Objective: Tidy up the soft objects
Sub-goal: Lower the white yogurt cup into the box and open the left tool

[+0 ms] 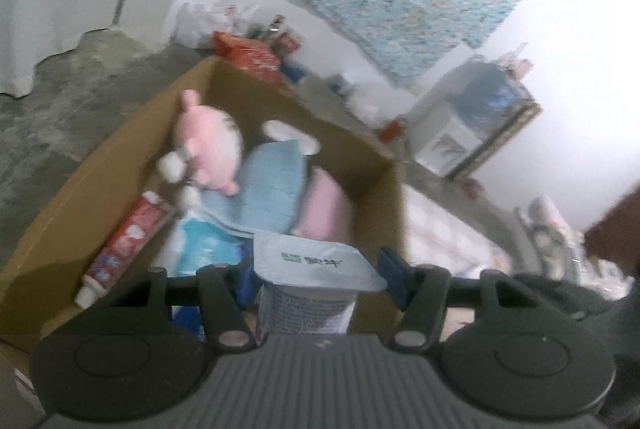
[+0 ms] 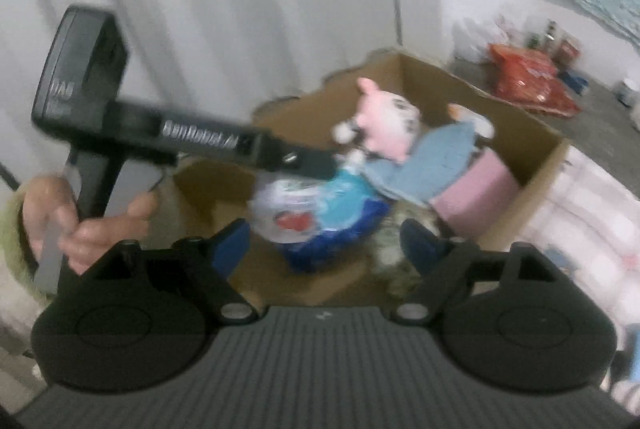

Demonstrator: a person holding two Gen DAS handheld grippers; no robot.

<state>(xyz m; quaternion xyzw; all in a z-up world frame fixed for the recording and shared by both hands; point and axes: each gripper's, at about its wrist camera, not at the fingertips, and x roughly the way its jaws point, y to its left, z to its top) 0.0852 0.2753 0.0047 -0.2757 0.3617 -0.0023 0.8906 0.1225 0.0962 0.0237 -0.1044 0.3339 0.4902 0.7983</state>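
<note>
Pink plush toy (image 1: 212,145), white pompom paws, pale patterned patch at the head end; lying in cardboard box (image 1: 120,149), against the box's far-left wall. Same toy (image 2: 384,125) seen from the right wrist view, uppermost in the pile. Blurred, so face detail not readable.

Beside the toy, toward box centre: light blue quilted soft piece (image 1: 272,181) with white trim, leaning on a pink cushion (image 1: 324,209) nearer the box's right wall. Below them in the box: blue-and-white plastic pack (image 1: 204,249), red heart mark visible on it (image 2: 320,221) from the right wrist view. Red-and-white toothpaste tube (image 1: 124,241) resting along the box's left wall, cap end toward the near corner.

Left gripper (image 1: 320,277): jaws wide, a yogurt cup (image 1: 312,285) with pale blue foil lid between them at the box's near edge. Left finger at or close to the cup; contact not resolved, grip cannot be confirmed. Left gripper body (image 2: 224,145) crossing over the box, held by left hand (image 2: 84,225).

Right gripper (image 2: 324,245): fingers spread, nothing between them, above the box's near edge.

Behind the box on the floor: red snack bag (image 2: 528,81). Right of the box: white patterned quilt (image 2: 592,213).
</note>
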